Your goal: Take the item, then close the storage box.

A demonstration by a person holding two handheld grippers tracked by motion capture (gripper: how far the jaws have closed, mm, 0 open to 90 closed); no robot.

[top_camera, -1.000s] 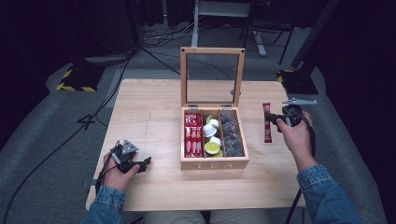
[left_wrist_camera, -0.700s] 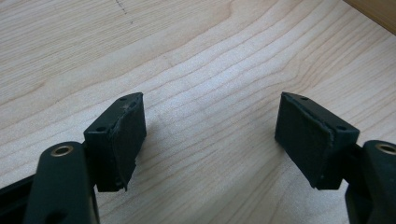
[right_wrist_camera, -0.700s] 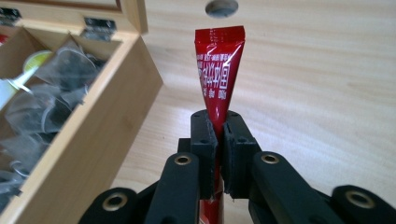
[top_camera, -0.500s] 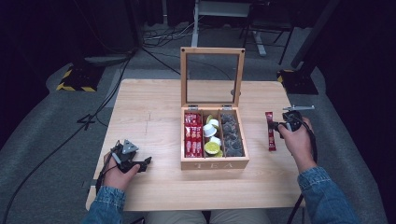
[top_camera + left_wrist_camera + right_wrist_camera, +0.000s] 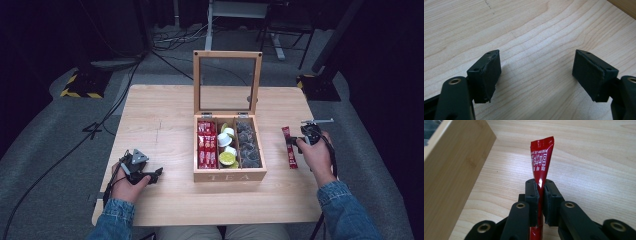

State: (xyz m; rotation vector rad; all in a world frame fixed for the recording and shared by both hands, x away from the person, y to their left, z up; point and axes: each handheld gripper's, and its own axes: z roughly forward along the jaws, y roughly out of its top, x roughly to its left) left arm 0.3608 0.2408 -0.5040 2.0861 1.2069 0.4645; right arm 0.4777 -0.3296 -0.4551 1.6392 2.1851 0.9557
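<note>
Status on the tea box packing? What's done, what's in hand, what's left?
Done: the tea box stands open, its left compartment holding red packets. In hand: the right gripper is shut on one more red packet, beside the box. Left: likely getting it into the box. The left gripper rests open and empty.

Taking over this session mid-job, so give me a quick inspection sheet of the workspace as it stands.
Surface: light wooden table, bare around the box.
Job's things: red sachet clamped in the right gripper, right of the wooden tea box; the box's glass lid stands open; compartments hold red sachets, round capsules, dark pieces.
Clutter: nothing seen.
Grippers: right gripper shut on the sachet; left gripper open, holding nothing, above the table.
Cables: one trails from the right gripper; several lie on the floor beyond the table.
Surroundings: dark room, grey floor, yellow-and-black striped stand bases.
</note>
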